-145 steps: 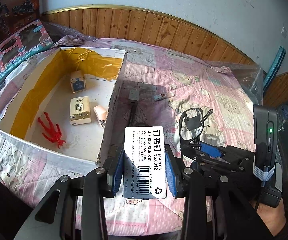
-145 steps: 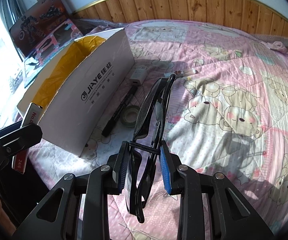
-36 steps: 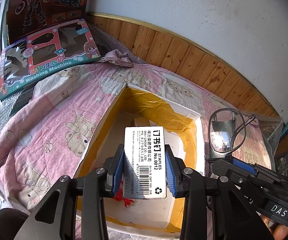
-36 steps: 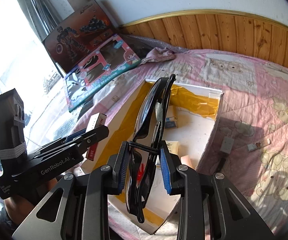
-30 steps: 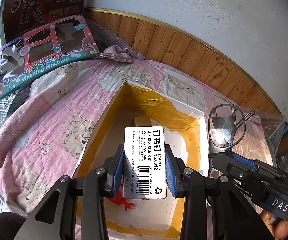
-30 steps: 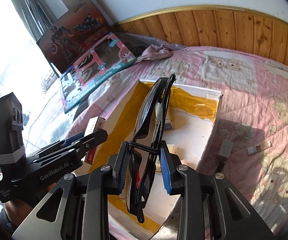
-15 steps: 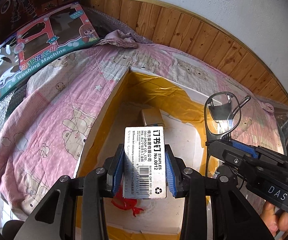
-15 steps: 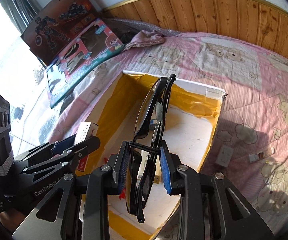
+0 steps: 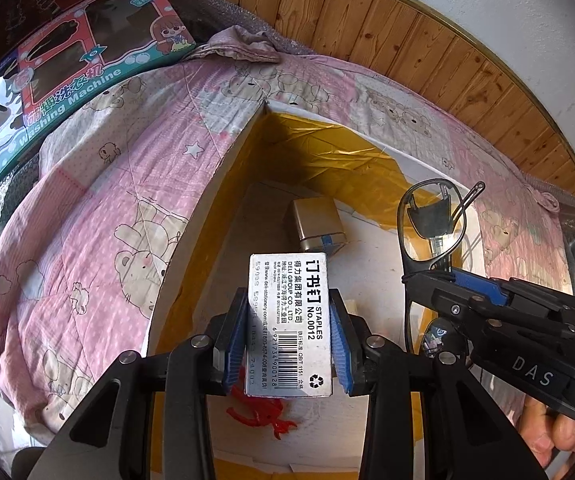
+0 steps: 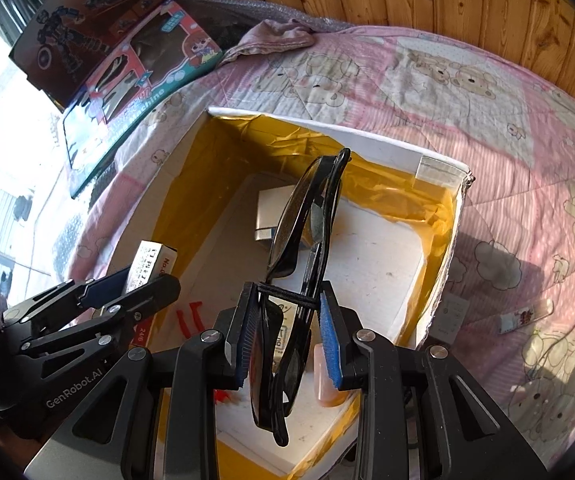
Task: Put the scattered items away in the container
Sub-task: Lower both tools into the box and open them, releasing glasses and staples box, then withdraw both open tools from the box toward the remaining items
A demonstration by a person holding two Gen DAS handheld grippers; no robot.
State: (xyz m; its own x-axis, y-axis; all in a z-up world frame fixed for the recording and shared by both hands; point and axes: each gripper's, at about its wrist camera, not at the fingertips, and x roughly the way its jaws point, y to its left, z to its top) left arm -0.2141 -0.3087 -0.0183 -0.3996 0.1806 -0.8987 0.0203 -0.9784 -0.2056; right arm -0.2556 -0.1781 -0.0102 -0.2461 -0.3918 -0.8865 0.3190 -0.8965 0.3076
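Both grippers have come lower over the cardboard box (image 10: 439, 168) since half a second ago, so its yellow-lined walls now fill more of each view. The left gripper (image 9: 289, 340) is clamped on the staples box (image 9: 289, 320), held upright by its long sides above the box's near left corner, probably so that it falls flat when let go. The right gripper (image 10: 287, 332) is clamped on the folded black glasses (image 10: 303, 248), gripped near the hinge end with the lenses standing on edge, over the middle of the box floor. Inside already lie a small grey carton (image 9: 317, 224) toward the far wall and a red toy figure (image 9: 263, 414) by the near wall. Outside the right wall, on the pink quilt (image 10: 507, 128), a white adapter (image 10: 453, 314) and a small tube (image 10: 523, 316) wait; these seem to be next.
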